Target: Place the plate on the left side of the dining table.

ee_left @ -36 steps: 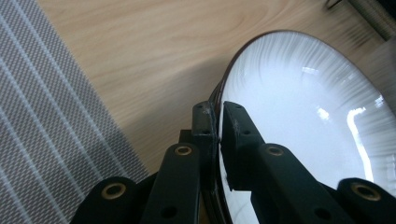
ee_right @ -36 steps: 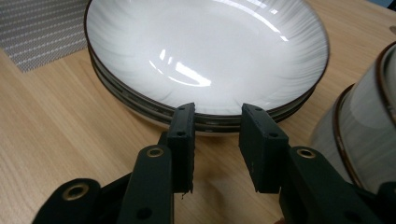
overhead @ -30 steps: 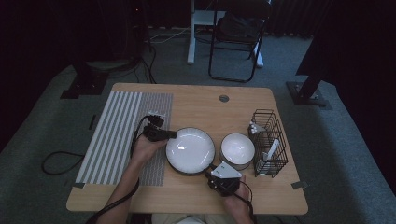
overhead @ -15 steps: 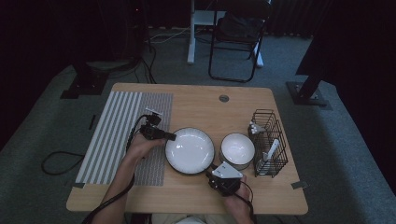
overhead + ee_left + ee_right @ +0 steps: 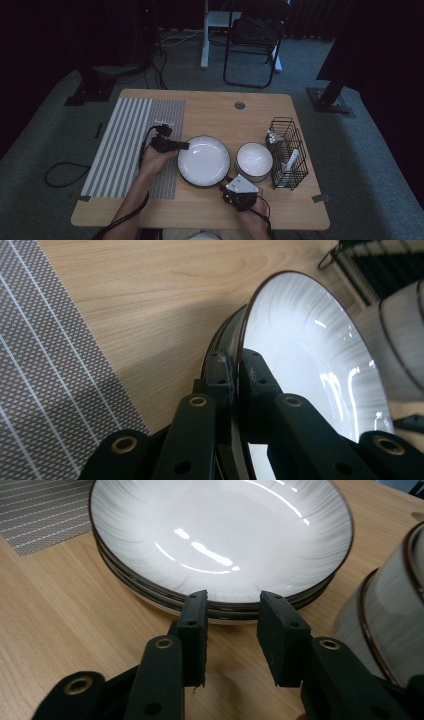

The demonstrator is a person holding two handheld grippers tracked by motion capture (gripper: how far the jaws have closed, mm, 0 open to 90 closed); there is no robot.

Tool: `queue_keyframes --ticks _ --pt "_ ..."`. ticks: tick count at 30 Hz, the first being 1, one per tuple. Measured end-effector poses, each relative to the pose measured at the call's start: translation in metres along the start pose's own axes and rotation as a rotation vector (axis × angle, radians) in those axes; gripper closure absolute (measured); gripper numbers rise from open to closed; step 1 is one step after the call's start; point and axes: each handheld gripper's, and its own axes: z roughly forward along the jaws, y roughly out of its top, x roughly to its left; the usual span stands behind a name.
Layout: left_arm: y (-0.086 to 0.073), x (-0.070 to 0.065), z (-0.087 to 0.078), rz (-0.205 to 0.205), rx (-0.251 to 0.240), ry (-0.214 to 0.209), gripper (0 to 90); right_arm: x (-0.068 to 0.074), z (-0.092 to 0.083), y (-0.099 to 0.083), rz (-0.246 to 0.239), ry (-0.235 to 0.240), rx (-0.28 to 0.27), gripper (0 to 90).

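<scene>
On the wooden table (image 5: 210, 112) beside the striped mat (image 5: 122, 145), a stack of white plates (image 5: 204, 161) sits centre. The left gripper (image 5: 236, 371) is clenched on the top plate's rim; the right gripper (image 5: 231, 625) hangs released just before it. No writing is legible.

A recording studio or lab, not a home: black curtains (image 5: 380, 45) hang well beyond the left gripper (image 5: 181, 146), with cables (image 5: 165, 42) on grey carpet (image 5: 45, 135) and a folding chair (image 5: 255, 40) behind the table (image 5: 210, 107).
</scene>
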Motion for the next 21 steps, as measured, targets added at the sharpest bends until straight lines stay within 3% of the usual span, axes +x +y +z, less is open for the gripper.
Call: queue_keyframes --ticks 5,8,13,21 --pt "-0.004 0.005 -0.001 -0.052 -0.036 -0.053 85.1 0.001 -0.001 -0.003 -0.005 -0.01 0.002 64.2" --pt "-0.004 0.002 -0.003 -0.049 -0.046 -0.046 85.0 0.001 -0.001 -0.006 -0.001 -0.014 0.01 64.1" --pt "-0.002 -0.002 -0.008 -0.047 -0.071 -0.07 84.6 0.001 -0.001 -0.009 0.004 -0.016 0.018 64.1" --pt "0.001 0.0 -0.022 -0.083 -0.124 -0.117 84.6 0.002 -0.001 -0.008 -0.008 -0.022 0.013 64.1"
